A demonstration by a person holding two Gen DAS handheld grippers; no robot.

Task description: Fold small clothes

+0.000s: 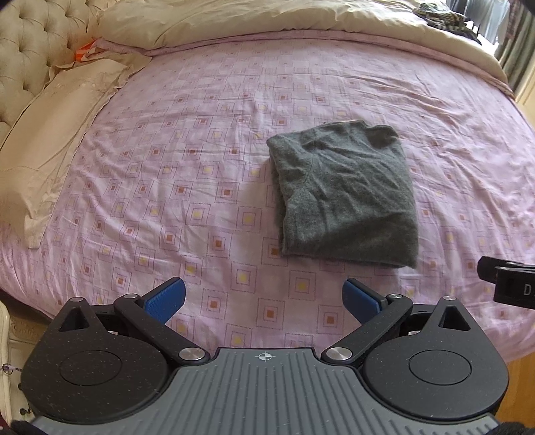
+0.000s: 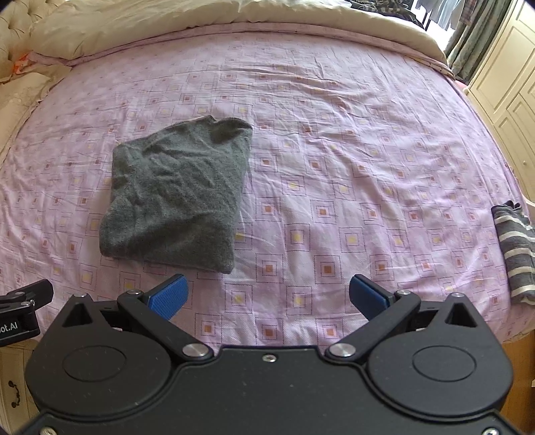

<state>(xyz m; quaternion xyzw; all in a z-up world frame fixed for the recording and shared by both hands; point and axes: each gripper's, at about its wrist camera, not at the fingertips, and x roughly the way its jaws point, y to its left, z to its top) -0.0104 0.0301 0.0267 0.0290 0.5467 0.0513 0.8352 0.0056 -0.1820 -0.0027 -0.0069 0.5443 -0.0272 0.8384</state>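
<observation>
A dark grey garment (image 1: 344, 194) lies folded into a rough rectangle on the pink patterned bed sheet (image 1: 200, 150). In the right wrist view the same grey garment (image 2: 177, 194) lies left of centre. My left gripper (image 1: 264, 297) hovers near the bed's front edge, short of the garment, open, its blue pads (image 1: 167, 299) holding nothing. My right gripper (image 2: 267, 294) is also open and empty, to the right of the garment's near corner. A grey and white striped garment (image 2: 515, 247) lies at the bed's right edge.
A cream pillow (image 1: 50, 140) and tufted headboard (image 1: 30, 50) are on the left. A cream duvet (image 2: 200, 16) is bunched along the far side. White cupboard doors (image 2: 501, 83) stand at the right. The other gripper's body (image 1: 508, 281) shows at the left view's right edge.
</observation>
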